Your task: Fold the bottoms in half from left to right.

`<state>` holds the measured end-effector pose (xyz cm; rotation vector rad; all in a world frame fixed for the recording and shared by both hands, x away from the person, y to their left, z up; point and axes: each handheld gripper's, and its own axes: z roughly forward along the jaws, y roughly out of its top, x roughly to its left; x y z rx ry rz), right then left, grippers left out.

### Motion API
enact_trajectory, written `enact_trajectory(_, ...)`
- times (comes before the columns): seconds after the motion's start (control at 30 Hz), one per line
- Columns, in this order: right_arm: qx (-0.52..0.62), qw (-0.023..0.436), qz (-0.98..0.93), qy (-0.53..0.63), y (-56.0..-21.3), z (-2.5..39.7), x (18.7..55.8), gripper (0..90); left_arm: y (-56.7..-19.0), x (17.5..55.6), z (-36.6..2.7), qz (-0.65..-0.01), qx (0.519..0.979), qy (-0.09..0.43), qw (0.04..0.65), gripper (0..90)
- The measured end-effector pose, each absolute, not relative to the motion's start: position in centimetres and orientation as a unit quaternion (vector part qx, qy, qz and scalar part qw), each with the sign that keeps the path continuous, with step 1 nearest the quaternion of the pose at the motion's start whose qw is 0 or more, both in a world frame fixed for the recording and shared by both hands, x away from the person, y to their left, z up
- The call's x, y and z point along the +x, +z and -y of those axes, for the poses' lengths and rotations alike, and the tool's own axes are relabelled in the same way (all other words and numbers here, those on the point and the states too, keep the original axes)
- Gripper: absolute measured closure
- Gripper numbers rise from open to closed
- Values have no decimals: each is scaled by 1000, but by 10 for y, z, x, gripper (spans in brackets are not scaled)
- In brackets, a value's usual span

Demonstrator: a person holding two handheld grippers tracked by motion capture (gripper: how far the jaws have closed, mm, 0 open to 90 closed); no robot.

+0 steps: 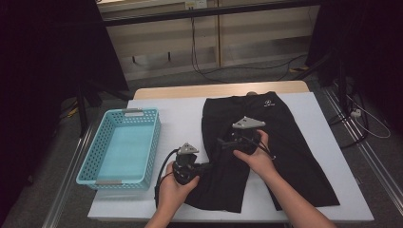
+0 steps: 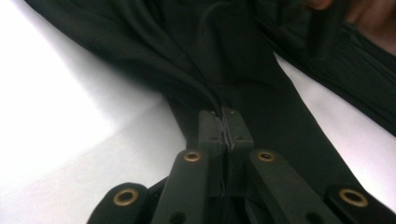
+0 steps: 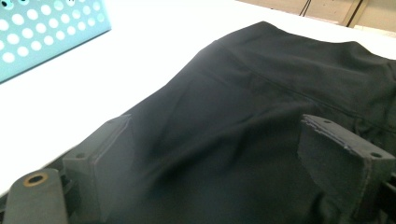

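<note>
A pair of black shorts lies on the white table, waistband with a small white logo at the far side, legs toward the near edge. My left gripper meets the left leg's outer edge from the left. Its jaws are shut on a pinch of the black fabric, which bunches into folds at my left gripper. My right gripper hovers over the middle of the left leg. In its own view my right gripper stands wide open, with smooth black cloth lying flat between and beneath the jaws.
A teal perforated basket with nothing in it stands on the table's left part; its wall lies beyond the shorts. Bare white tabletop runs between basket and shorts. Cables lie on the floor behind the table.
</note>
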<state>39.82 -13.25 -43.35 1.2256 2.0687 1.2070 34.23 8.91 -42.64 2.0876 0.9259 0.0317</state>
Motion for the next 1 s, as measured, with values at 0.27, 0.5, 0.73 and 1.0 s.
enact_trajectory(0.27,444,206,-750,445,-436,119,408,113,-425,342,-87,-364,828,17,426,885)
enact_trajectory(0.5,433,198,-762,439,-437,105,411,110,-423,341,-84,-356,831,16,428,884)
enact_trajectory(0.73,435,191,-770,427,-444,95,416,113,-425,344,-85,-358,832,15,424,884)
enact_trajectory(1.0,417,192,-800,386,-458,79,427,210,-425,343,-83,-355,831,14,428,884)
